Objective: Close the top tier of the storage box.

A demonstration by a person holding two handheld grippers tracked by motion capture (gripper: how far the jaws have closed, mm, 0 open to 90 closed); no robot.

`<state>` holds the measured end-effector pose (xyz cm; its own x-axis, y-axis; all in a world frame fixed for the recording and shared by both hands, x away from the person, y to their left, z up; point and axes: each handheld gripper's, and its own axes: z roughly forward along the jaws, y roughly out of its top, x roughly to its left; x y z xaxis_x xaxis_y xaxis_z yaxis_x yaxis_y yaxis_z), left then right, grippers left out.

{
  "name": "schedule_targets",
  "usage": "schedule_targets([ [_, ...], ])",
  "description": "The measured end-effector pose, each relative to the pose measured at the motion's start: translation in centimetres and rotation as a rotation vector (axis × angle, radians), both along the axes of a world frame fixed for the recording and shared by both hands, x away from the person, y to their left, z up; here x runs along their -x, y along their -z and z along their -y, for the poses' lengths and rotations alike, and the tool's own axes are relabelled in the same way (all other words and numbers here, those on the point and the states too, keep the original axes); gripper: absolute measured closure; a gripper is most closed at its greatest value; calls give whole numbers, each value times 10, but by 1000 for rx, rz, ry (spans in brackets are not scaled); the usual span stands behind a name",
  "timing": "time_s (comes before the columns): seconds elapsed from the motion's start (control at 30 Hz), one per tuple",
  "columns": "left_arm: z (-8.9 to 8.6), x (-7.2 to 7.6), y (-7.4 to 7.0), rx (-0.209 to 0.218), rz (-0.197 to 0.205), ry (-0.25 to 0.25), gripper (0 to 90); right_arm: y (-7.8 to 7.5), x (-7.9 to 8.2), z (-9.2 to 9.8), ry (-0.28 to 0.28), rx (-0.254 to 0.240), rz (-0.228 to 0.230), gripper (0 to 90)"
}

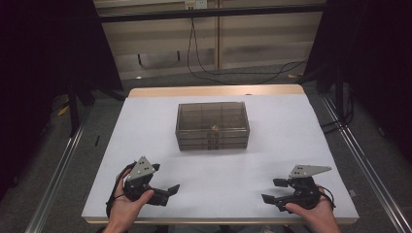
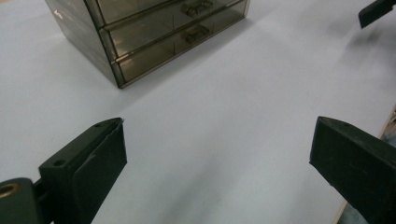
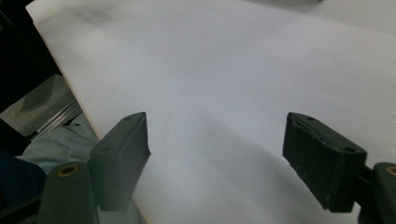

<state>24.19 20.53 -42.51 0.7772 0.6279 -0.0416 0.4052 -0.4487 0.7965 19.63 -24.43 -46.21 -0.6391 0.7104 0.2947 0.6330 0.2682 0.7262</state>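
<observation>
Drawers face the person: one smoky translucent drawer box (image 1: 212, 125) sits at the middle of the white bench (image 1: 291, 145), its long axis running left to right, its front with small brass-coloured handles (image 2: 194, 32) turned toward the near edge. Three drawers are stacked in it, judging from the high view. Two tongs rest near the bench's near edge, one in each hand. The left tongs (image 1: 165, 191) are spread wide, released, gripping nothing, with bare bench between the jaws. The right tongs (image 1: 274, 191) are likewise wide apart and empty, aimed inward across the bench. Both stand well apart from the box.
</observation>
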Motion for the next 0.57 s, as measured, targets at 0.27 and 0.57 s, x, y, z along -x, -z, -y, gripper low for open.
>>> schedule_targets([
  [0.27, -12, 12, 6, -7, 28, -25, 37, -1, 1, 7, 44, 3, 6, 172],
  [0.57, -21, 19, 15, -4, 59, -44, 37, -1, 0, 12, 97, 18, 14, 126],
])
